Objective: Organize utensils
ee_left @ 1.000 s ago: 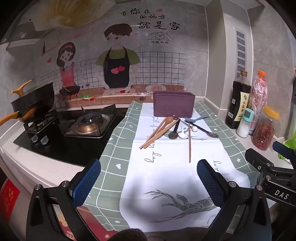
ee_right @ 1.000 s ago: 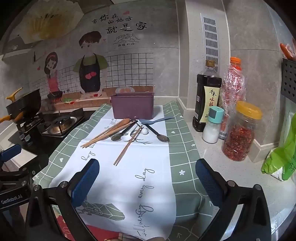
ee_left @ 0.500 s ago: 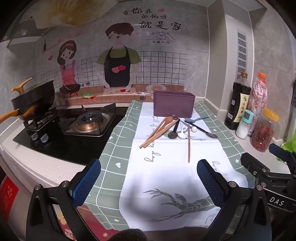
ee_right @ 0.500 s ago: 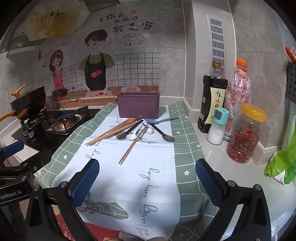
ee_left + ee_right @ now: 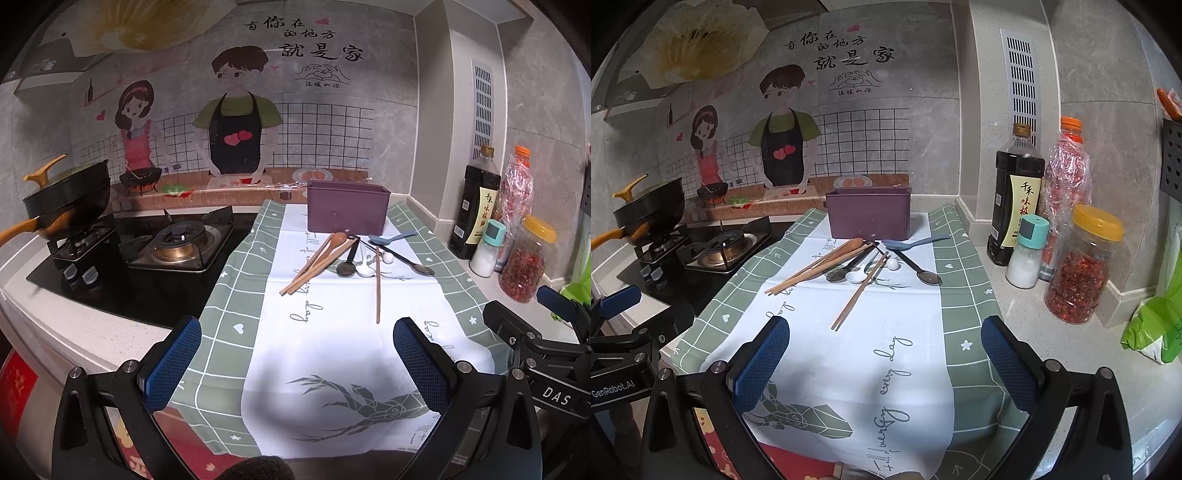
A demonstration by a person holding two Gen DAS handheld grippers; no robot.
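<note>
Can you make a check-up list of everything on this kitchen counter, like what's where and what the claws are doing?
Surface: green and white cloth laid flat on a pale counter.
Job's things: purple box upright at the cloth's far end; in front of it a loose pile of chopsticks, a wooden spoon, a blue spoon, a white spoon and dark spoons, none in the box.
Clutter: sauce bottle, salt shaker, chili jar, plastic bottle, green bag on the right.
Claws: left claw open, empty; right claw open, empty; both short of the pile.
Cables: nothing seen.
Surroundings: stove and pan on the left; cartoon wall behind.
</note>
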